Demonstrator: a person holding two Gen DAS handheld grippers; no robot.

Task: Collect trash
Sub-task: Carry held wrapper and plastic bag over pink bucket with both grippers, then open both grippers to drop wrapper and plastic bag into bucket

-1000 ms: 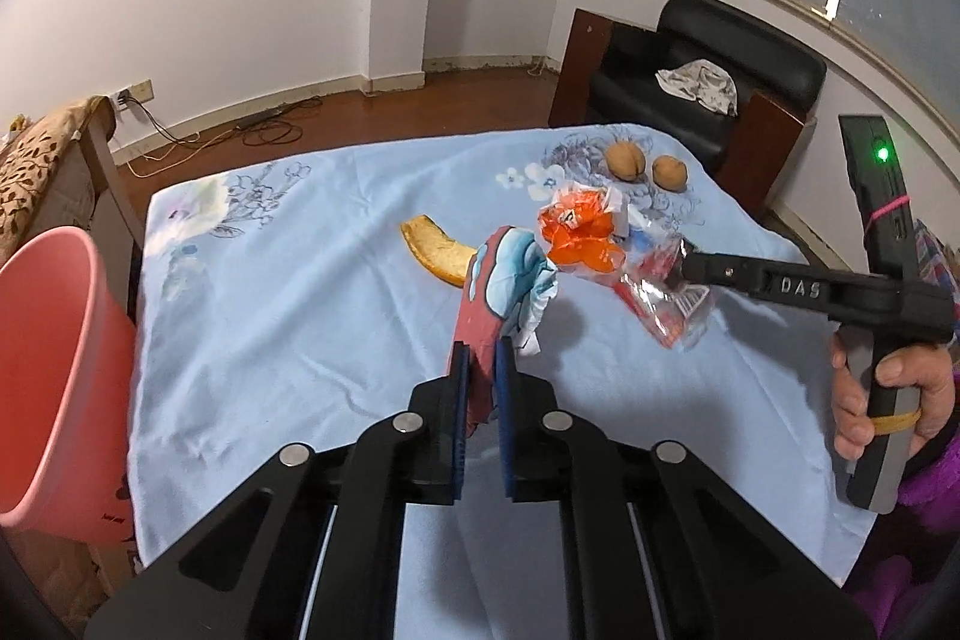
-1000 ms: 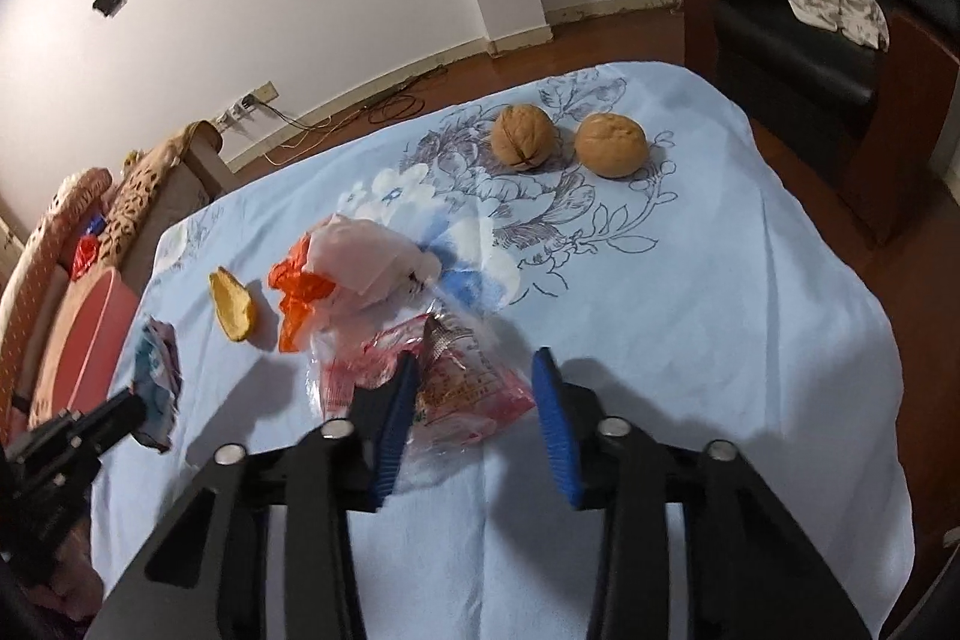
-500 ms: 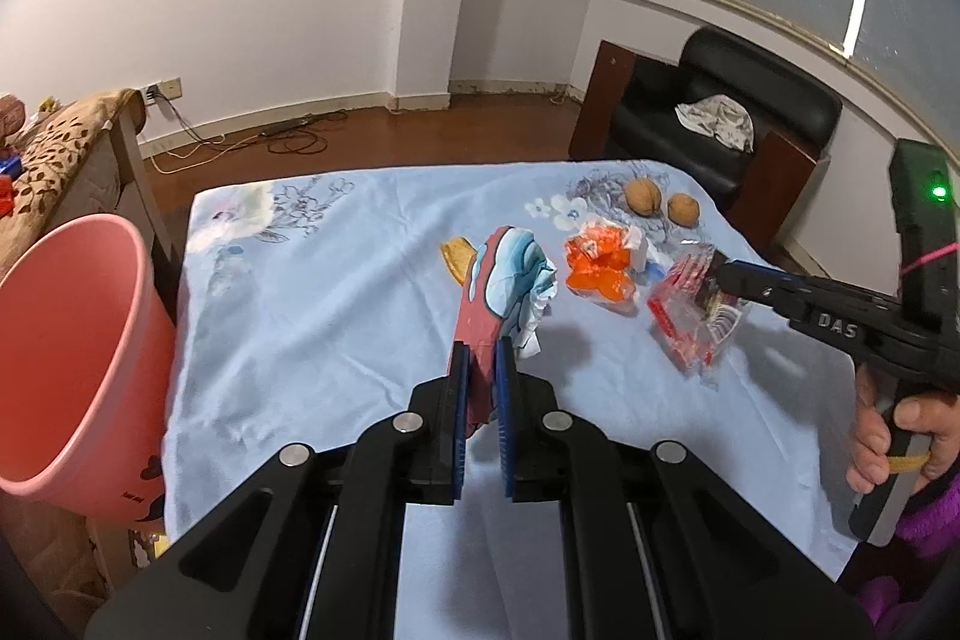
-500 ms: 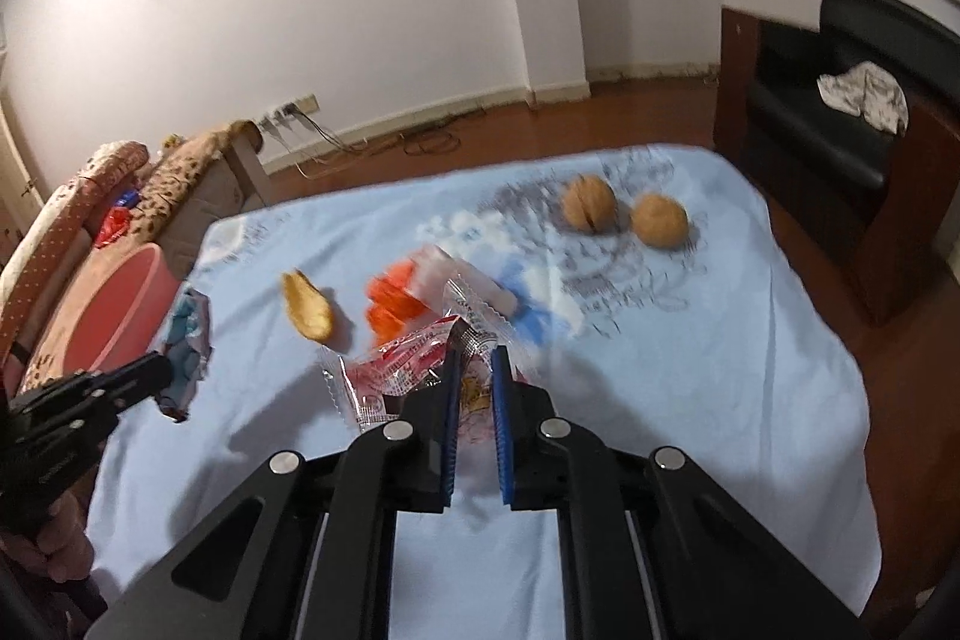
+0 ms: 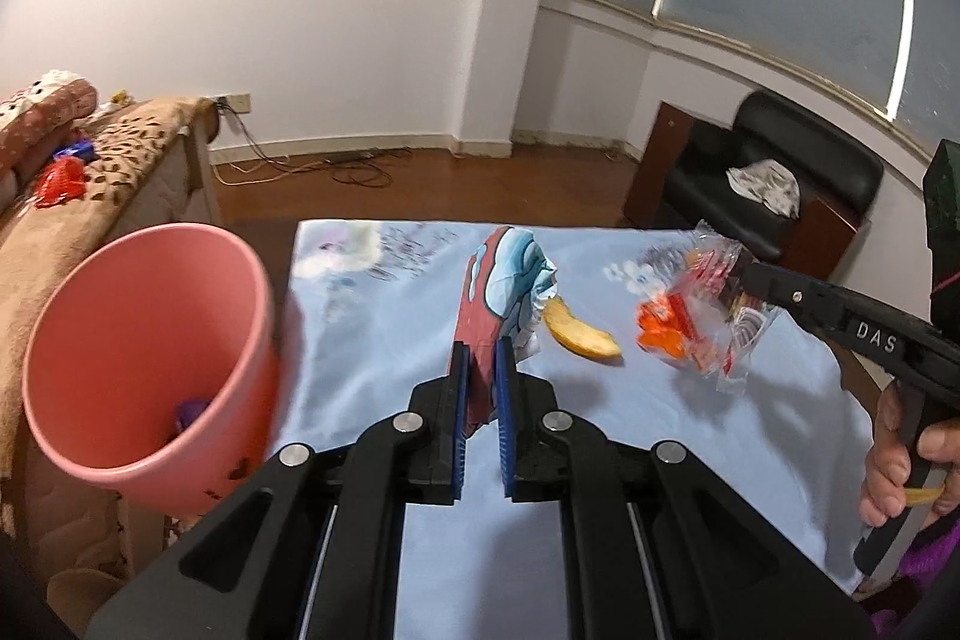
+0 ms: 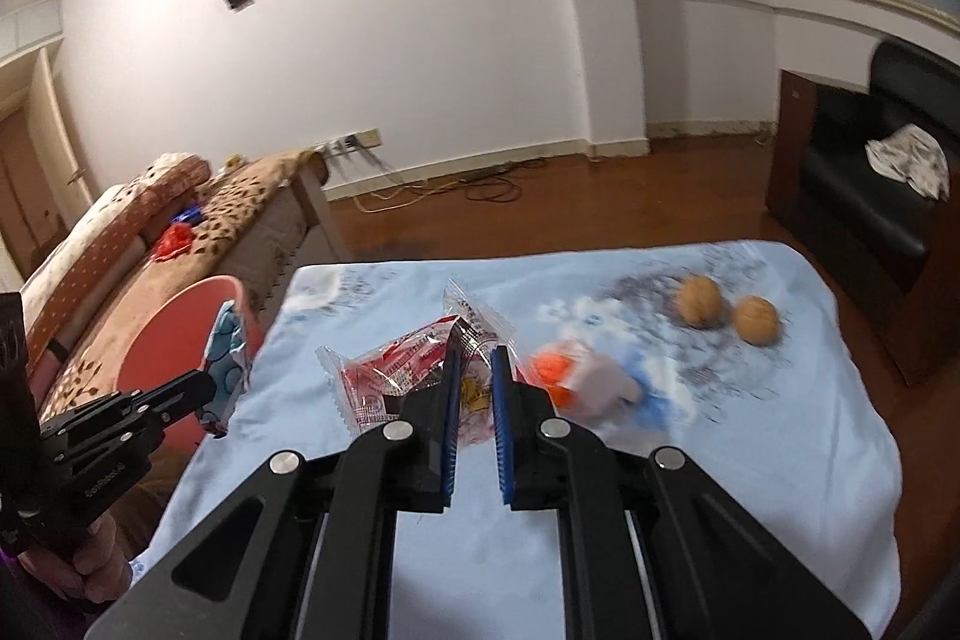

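Note:
My left gripper [image 5: 480, 358] is shut on a red and blue wrapper [image 5: 501, 280] and holds it above the table, right of the pink bin [image 5: 144, 358]. My right gripper [image 6: 474, 370] is shut on a clear red-printed snack wrapper [image 6: 408, 364] and holds it above the blue cloth [image 6: 750, 436]. That wrapper also shows in the left wrist view [image 5: 714, 304]. The left gripper and its wrapper [image 6: 225, 358] show beside the bin [image 6: 174, 322] in the right wrist view.
A yellow peel [image 5: 579, 331] and an orange and white piece of trash [image 6: 576, 376] lie on the cloth. Two walnuts [image 6: 699, 301] sit at the far right. A purple item [image 5: 191, 412] lies in the bin. A sofa [image 5: 78, 196] stands left, a black armchair [image 5: 798, 172] beyond the table.
Both grippers have lifted and swung left toward the pink bin with their wrappers. The right gripper, open a second ago, closed on the clear snack wrapper and raised it.

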